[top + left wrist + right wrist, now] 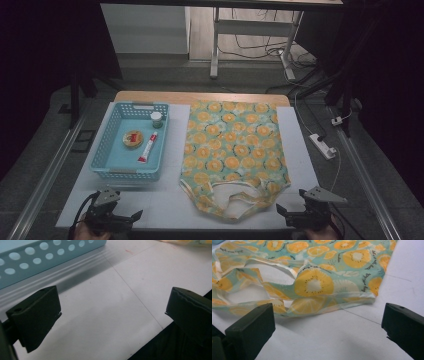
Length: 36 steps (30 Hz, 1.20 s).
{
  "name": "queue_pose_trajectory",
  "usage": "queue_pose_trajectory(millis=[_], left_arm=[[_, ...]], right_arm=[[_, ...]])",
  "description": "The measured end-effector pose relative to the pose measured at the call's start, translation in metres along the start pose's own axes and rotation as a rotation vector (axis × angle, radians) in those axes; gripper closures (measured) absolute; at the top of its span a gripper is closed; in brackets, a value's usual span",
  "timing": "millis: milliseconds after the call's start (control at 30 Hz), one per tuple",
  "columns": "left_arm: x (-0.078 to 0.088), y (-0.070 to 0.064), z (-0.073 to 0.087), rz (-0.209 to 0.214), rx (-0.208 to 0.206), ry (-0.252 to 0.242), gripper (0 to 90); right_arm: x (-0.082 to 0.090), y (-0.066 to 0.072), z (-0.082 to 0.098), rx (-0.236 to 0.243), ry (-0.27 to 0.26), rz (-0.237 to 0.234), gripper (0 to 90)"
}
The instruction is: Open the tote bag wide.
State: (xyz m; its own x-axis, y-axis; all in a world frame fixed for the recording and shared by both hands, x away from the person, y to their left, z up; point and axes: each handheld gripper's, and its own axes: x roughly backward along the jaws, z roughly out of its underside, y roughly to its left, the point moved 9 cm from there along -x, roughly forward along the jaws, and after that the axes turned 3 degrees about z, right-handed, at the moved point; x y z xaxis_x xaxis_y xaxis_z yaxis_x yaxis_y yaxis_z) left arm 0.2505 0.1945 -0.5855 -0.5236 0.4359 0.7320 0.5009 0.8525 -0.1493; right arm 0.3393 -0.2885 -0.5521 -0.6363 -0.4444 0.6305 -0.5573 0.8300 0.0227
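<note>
A tote bag (232,150) printed with orange slices on teal lies flat on the white table (165,202), its handles (227,197) toward the near edge. A light blue perforated basket (112,170) stands to its left and holds a small white jar with a green lid (156,119), a round tin (133,138) and a red-and-white tube (148,148). My left gripper (112,218) rests open at the near left edge, just in front of the basket (37,257). My right gripper (302,212) is open at the near right, facing the bag's lower corner (362,293). Neither holds anything.
Beyond the table's far wooden edge (200,96) stand a white desk frame (250,30) and loose cables on the floor. A white power strip (322,145) lies on the floor to the right. Metal rails run along both sides.
</note>
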Motion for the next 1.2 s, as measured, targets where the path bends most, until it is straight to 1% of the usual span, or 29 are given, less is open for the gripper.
queue_pose_trajectory(millis=[267, 400, 567, 700, 833, 1000, 1067, 1200], left_arm=[[-0.001, 0.000, 0.000, 0.009, 0.007, 0.001, 0.0], [-0.002, 0.000, 0.000, 0.014, 0.002, 0.010, 0.0], [-0.001, 0.000, 0.000, 0.024, 0.013, 0.004, 0.0], [-0.001, 0.000, 0.000, 0.032, 0.010, 0.005, 0.0], [-0.001, 0.000, 0.000, 0.048, 0.016, 0.003, 0.0], [-0.001, 0.000, 0.001, 0.054, 0.017, 0.007, 0.0], [-0.001, 0.000, 0.001, 0.055, 0.017, 0.008, 0.0], [-0.001, 0.000, 0.001, 0.057, 0.017, 0.009, 0.0]], right_arm=[[-0.002, 0.002, 0.001, 0.018, 0.014, -0.026, 0.0], [-0.004, 0.004, 0.002, 0.033, 0.025, -0.037, 0.0], [-0.004, 0.006, 0.002, 0.049, 0.035, -0.041, 0.0], [-0.003, 0.007, 0.002, 0.048, 0.031, -0.046, 0.0], [-0.004, 0.008, 0.001, 0.051, 0.028, -0.053, 0.0], [-0.003, 0.009, 0.000, 0.070, 0.021, -0.048, 0.0], [-0.003, 0.010, -0.001, 0.088, 0.018, -0.045, 0.0], [-0.002, 0.011, -0.004, 0.098, 0.009, -0.044, 0.0]])
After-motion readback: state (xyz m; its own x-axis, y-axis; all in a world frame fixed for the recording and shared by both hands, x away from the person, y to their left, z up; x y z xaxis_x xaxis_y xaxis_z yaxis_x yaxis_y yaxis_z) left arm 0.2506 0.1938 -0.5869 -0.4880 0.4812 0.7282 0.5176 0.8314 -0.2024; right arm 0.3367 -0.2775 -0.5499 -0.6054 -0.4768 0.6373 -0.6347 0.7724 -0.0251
